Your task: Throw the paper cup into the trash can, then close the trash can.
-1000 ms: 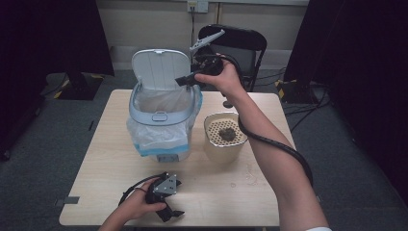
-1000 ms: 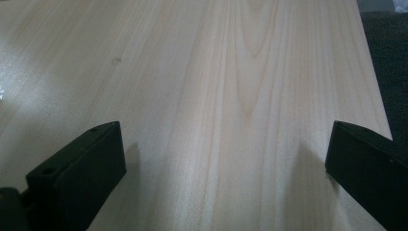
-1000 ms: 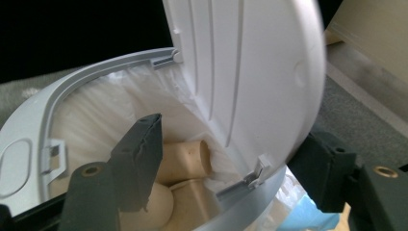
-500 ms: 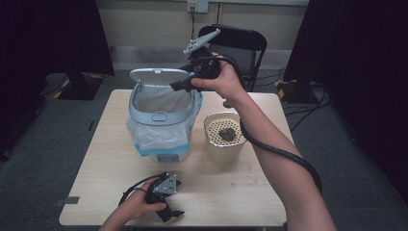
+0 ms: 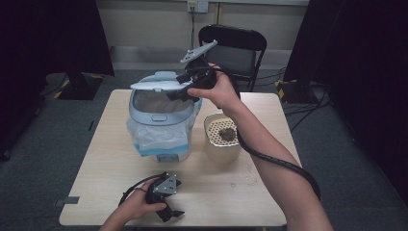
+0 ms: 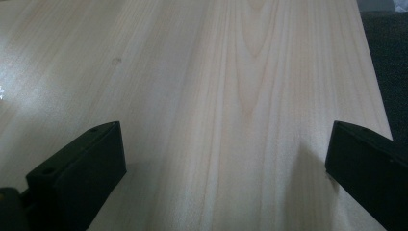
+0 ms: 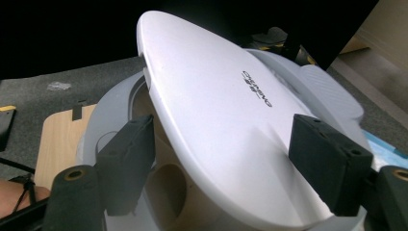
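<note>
A pale blue-grey bin (image 5: 161, 127) lined with a plastic bag stands at the back middle of the table. Its hinged lid (image 5: 156, 85) hangs nearly level over the mouth. My right gripper (image 5: 180, 94) is at the lid's right edge. In the right gripper view the lid (image 7: 216, 110) passes between the jaws, which have just been opening; the pads stand apart from it. My left gripper (image 5: 171, 214) rests on the table near the front edge. Its jaws are open wide over bare wood (image 6: 223, 139).
A cream container (image 5: 222, 137) with a perforated insert and dark bits inside stands right of the bin. A black folding chair (image 5: 233, 45) is behind the wooden table (image 5: 110, 159). The right gripper's cable trails along the forearm.
The lid has swung down from upright to nearly level over the bin. The right gripper followed it down and to the left. The left gripper has not moved.
</note>
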The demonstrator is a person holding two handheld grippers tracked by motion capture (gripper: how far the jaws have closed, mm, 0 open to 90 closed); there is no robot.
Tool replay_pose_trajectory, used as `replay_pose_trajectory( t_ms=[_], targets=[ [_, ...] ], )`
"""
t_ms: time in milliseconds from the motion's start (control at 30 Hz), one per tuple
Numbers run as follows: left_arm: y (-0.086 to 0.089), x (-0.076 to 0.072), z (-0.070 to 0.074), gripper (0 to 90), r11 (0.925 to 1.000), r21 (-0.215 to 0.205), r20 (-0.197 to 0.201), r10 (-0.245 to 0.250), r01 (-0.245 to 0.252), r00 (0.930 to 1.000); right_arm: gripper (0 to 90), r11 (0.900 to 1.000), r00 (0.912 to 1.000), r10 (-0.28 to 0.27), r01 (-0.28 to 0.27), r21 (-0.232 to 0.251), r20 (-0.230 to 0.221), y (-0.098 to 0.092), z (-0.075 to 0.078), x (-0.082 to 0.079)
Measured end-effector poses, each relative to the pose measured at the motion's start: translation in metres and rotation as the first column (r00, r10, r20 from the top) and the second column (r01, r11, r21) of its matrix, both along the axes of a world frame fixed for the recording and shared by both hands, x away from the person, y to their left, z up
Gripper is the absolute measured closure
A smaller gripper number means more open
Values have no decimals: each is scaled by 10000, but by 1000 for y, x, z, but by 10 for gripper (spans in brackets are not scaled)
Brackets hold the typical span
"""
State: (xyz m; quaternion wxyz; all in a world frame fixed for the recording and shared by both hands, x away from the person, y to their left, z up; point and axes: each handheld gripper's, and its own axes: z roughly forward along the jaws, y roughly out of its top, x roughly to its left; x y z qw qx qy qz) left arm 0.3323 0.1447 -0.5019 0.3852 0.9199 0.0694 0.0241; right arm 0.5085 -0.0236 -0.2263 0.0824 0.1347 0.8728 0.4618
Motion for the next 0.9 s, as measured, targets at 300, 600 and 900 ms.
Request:
replay_pose_trajectory(
  t_ms=[300, 600, 900],
  targets=[
    [0, 0, 0, 0, 10000, 0, 1, 5, -5, 10000, 207, 9999, 9998, 114, -113, 72, -137, 0, -7, -5],
    [0, 0, 0, 0, 10000, 8, 1, -4, 4, 10000, 190, 9995, 9993, 260, -254, 189, -280, -1, -11, -9],
    [0, 0, 0, 0, 10000, 25, 4, 14, -14, 10000, 191, 9991, 9982, 399, -394, 137, -437, 1, -14, -13]
  ],
)
